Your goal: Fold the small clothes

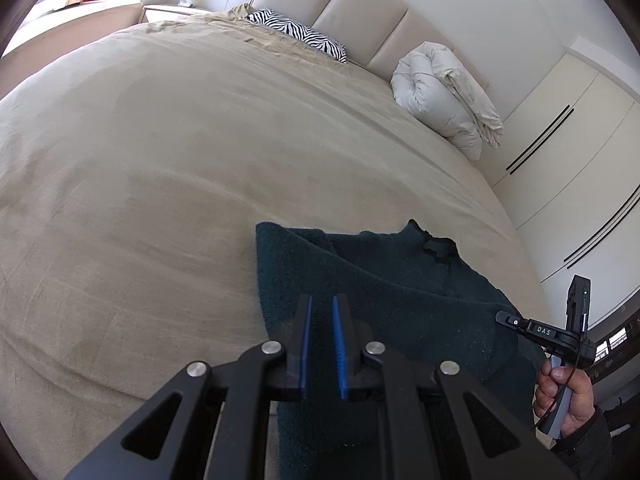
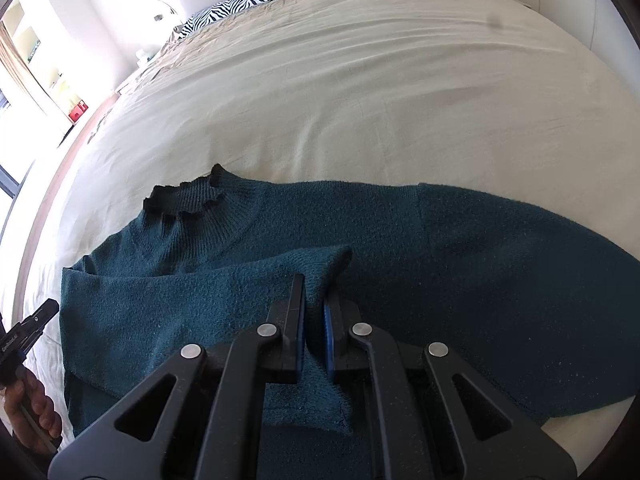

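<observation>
Right gripper (image 2: 314, 300), seen from its own wrist camera, has its two black jaws with blue pads drawn close together, pinching a raised fold of a dark teal sweater (image 2: 460, 260); the cloth bunches up between the pads, at what looks like the end of a sleeve folded across the body. Left gripper (image 1: 322, 320) hangs over the sweater's (image 1: 400, 300) left edge with its blue pads slightly apart and a narrow gap between them; nothing is held there, though whether the tips touch the knit cannot be told. A fuzzy, thick knit, the sweater has a ribbed, darker collar (image 2: 188, 196) with a wavy edge. It lies flat on a beige bedspread (image 1: 180, 180) near the front edge of the bed. In the right wrist view its long axis runs across the picture from left to right, the collar at the far left end and the body spreading toward the right; the collar opening faces away toward the headboard (image 1: 360, 8). Each wrist view catches the other gripper at its margin, held in a bare hand (image 1: 568, 396). Farther up the bed lie a zebra-striped pillow (image 1: 298, 32) and a rolled white duvet (image 1: 444, 96), both well apart from the sweater
</observation>
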{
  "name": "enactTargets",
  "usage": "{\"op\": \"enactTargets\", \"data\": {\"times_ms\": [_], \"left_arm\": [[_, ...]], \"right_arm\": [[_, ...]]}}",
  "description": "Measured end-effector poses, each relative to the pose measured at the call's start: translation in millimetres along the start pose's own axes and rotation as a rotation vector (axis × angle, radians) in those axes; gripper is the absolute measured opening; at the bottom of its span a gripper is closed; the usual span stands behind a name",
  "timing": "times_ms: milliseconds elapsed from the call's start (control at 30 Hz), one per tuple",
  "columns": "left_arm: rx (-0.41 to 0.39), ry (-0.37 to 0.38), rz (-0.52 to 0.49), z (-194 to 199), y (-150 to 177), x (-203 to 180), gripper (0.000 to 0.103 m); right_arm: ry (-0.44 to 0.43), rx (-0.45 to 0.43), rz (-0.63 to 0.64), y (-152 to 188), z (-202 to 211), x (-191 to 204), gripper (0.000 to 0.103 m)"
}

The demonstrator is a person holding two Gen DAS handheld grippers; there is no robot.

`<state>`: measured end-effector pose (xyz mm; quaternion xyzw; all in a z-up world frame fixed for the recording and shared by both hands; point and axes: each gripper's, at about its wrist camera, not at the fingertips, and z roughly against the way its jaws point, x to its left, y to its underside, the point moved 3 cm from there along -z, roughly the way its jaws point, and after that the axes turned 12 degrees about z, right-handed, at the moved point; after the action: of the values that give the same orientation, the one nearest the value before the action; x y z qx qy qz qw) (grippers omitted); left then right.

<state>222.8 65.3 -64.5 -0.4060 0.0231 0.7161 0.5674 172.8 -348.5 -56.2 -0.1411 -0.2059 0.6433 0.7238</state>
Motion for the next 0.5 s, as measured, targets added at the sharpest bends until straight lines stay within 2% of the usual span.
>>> {"op": "enactTargets", "data": {"times_ms": [33,200,333,400,500], "left_arm": [[-0.001,-0.001,0.001,0,0,1,0.012],[0.010,0.003,0.010,-4,-5,3,0.012],[0.022,0.037,0.016,-9,-12,-1,0.012],[0.053,0.069,0.044,-21,-19,1,0.012],[0.114,0.083,0.147,-48,-30,23,0.012]], "right_arm": [[-0.005,0.018,-0.014,6,-7,-2,0.007],[-0.039,-0.012,-0.067,13,-9,-7,0.007],[-0.047,-0.019,-0.068,15,-13,-6,0.008],[-0.065,-0.032,-0.080,17,-14,-8,0.008],[-0.099,-0.041,-0.101,21,-10,-15,0.008]]}}
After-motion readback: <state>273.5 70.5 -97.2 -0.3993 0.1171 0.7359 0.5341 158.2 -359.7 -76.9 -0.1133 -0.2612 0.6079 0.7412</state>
